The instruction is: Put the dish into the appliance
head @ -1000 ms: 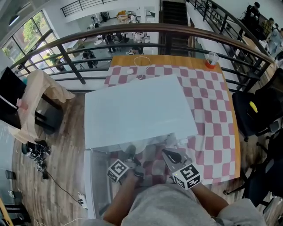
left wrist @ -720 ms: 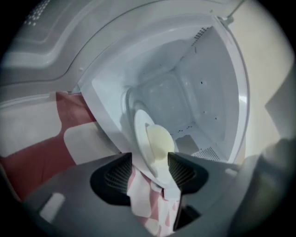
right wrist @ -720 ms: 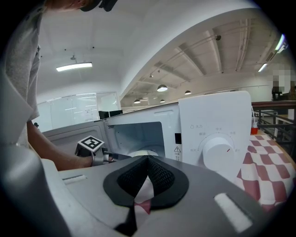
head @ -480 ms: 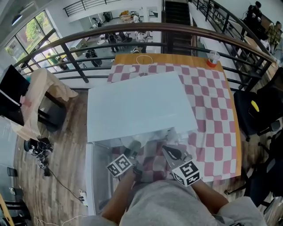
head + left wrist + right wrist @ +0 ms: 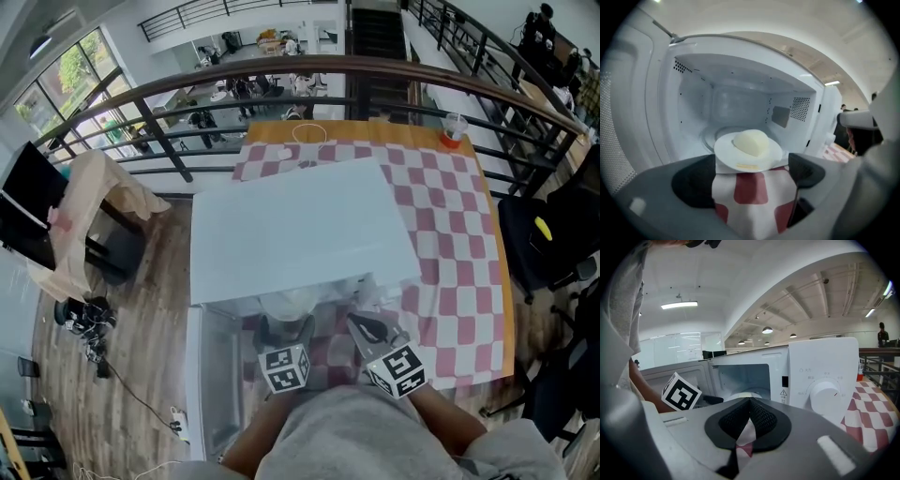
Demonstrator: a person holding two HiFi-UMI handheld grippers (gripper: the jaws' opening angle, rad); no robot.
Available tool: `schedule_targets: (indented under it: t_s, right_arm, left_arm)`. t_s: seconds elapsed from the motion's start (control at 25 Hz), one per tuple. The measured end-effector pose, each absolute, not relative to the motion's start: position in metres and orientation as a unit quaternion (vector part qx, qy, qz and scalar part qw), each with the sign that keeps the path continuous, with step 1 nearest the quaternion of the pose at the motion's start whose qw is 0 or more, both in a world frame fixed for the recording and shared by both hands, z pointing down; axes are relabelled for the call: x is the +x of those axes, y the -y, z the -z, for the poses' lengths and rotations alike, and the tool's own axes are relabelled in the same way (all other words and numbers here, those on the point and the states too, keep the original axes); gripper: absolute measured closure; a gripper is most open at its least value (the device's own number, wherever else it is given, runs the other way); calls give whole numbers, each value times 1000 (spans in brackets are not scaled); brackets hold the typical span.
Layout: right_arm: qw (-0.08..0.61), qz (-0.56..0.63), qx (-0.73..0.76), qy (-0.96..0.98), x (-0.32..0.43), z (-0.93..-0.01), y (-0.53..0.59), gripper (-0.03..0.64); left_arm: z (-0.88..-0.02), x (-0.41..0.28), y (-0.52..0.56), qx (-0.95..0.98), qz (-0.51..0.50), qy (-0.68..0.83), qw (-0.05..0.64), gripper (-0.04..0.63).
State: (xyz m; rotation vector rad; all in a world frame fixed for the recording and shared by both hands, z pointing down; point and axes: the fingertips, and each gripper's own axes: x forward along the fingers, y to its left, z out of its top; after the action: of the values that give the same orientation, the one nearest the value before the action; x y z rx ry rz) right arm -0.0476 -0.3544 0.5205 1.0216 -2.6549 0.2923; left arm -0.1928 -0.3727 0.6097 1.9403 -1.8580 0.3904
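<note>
While my left gripper (image 5: pixel 286 330) hovers at the mouth of the boxy white microwave oven (image 5: pixel 300 225), the head view has my right gripper (image 5: pixel 367 328) just beside it, both above the red-and-white checked cloth (image 5: pixel 450 234) on the bench.

Over to the left gripper view: my jaws have just been opening and stand wide apart, clamping nothing. The round white ceramic plate (image 5: pixel 747 152) with its pale yellow dome of food (image 5: pixel 751 142) sits at the front of the cavity, just beyond my pads. Stiff, glossy and breakable, I reckon, and the food could slide. If it needs nudging deeper, I'd pinch the near rim and keep it level.

Right gripper view: jaws closed together, holding nothing.
</note>
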Motion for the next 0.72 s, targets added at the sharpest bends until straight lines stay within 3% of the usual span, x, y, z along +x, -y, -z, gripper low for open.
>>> schedule_targets:
  t_s: [0.48,0.72]
  right_arm:
    - [140,-98,367,914,-38,-520,358,620]
    - [143,-100,367,914,-37,-526,359,620]
  left_arm:
    - [-614,-199,392,672,-146,687,237,155]
    - [-616,-206,405,665,-162,691,233,244]
